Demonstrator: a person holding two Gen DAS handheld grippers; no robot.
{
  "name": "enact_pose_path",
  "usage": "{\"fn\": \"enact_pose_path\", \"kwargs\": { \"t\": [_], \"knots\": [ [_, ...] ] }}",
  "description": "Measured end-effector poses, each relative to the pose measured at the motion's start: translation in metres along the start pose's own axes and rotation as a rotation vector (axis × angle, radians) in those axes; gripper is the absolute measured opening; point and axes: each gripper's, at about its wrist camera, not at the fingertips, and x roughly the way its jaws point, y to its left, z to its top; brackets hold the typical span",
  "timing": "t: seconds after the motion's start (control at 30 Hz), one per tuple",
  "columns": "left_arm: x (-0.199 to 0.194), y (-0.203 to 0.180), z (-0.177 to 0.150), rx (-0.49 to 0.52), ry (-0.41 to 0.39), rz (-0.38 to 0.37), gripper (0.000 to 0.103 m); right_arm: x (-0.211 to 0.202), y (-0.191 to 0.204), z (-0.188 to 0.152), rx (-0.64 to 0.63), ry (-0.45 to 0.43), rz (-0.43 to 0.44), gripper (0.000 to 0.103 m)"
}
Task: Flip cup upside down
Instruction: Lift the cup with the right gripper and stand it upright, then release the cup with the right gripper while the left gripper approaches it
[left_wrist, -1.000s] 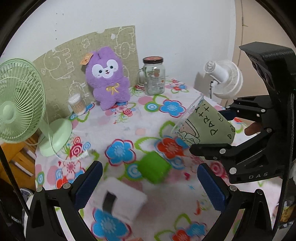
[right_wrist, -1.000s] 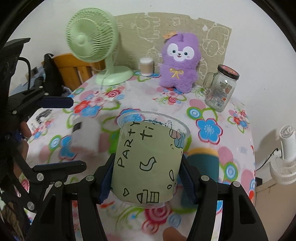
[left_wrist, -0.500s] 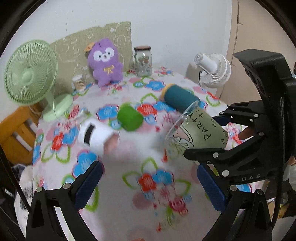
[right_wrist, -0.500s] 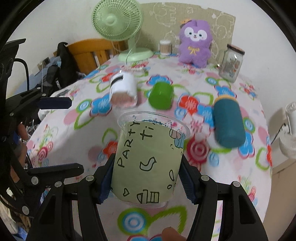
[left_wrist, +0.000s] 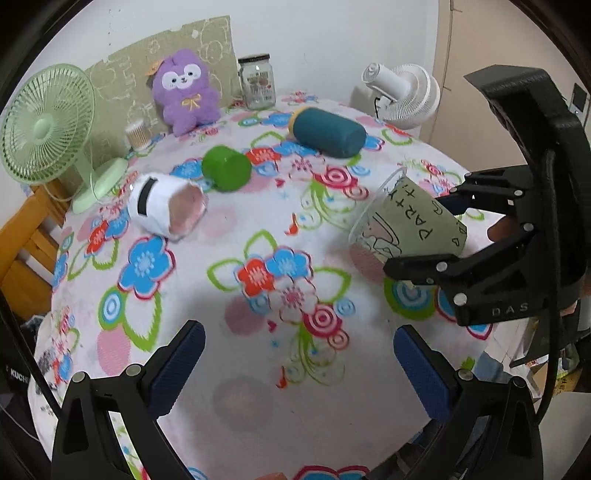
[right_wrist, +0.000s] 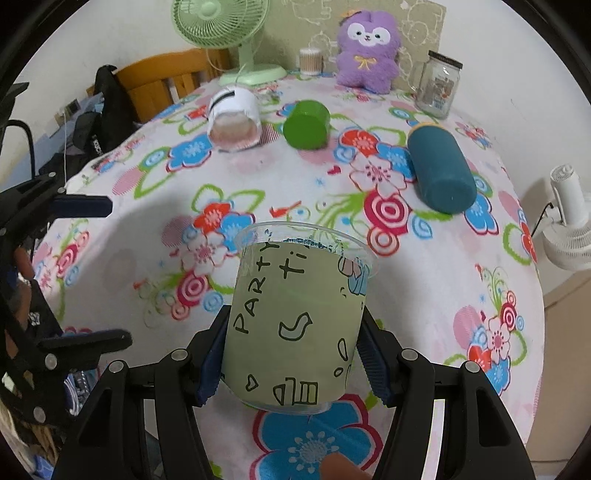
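My right gripper (right_wrist: 295, 354) is shut on a clear plastic cup (right_wrist: 295, 325) with a pale green "PARTY" sleeve. The cup is held off the table with its open rim pointing forward and away from me. In the left wrist view the same cup (left_wrist: 410, 221) hangs tilted at the right, mouth toward the table centre, between the right gripper's fingers (left_wrist: 421, 266). My left gripper (left_wrist: 295, 354) is open and empty above the near part of the flowered tablecloth (left_wrist: 258, 295).
On the table lie a white cup (left_wrist: 162, 206), a green cup (left_wrist: 225, 168) and a teal bottle (left_wrist: 328, 131), all on their sides. At the back stand a green fan (left_wrist: 48, 125), a purple plush (left_wrist: 184, 96), a glass jar (left_wrist: 256, 81). A white fan (left_wrist: 402, 96) is right of the table.
Both grippers have pulled back from the table's middle toward its near edge, the right one carrying the cup with it. The objects on the table now look farther away.
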Motion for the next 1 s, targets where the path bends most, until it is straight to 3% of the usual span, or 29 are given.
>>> {"fn": "enact_pose_path", "kwargs": {
  "t": [0.3, 0.43, 0.57, 0.8, 1.0],
  "knots": [
    [0.008, -0.003, -0.016, -0.077, 0.020, -0.027, 0.103, 0.008, -0.004, -0.005, 0.018, 0.010, 0.003, 0.066],
    [0.009, 0.000, -0.018, -0.111, 0.025, -0.034, 0.103, 0.008, -0.008, -0.004, 0.034, 0.015, 0.027, 0.077],
    [0.005, 0.001, -0.016, -0.133, 0.010, -0.034, 0.103, 0.005, -0.011, -0.003, 0.046, 0.018, 0.054, 0.080],
    [-0.002, 0.004, -0.012, -0.207, -0.007, -0.057, 0.103, -0.017, -0.023, -0.002, 0.063, -0.023, 0.070, 0.080],
    [-0.009, -0.005, 0.001, -0.332, -0.043, -0.128, 0.103, -0.059, -0.061, -0.011, 0.104, -0.110, 0.019, 0.081]
  ]
}}
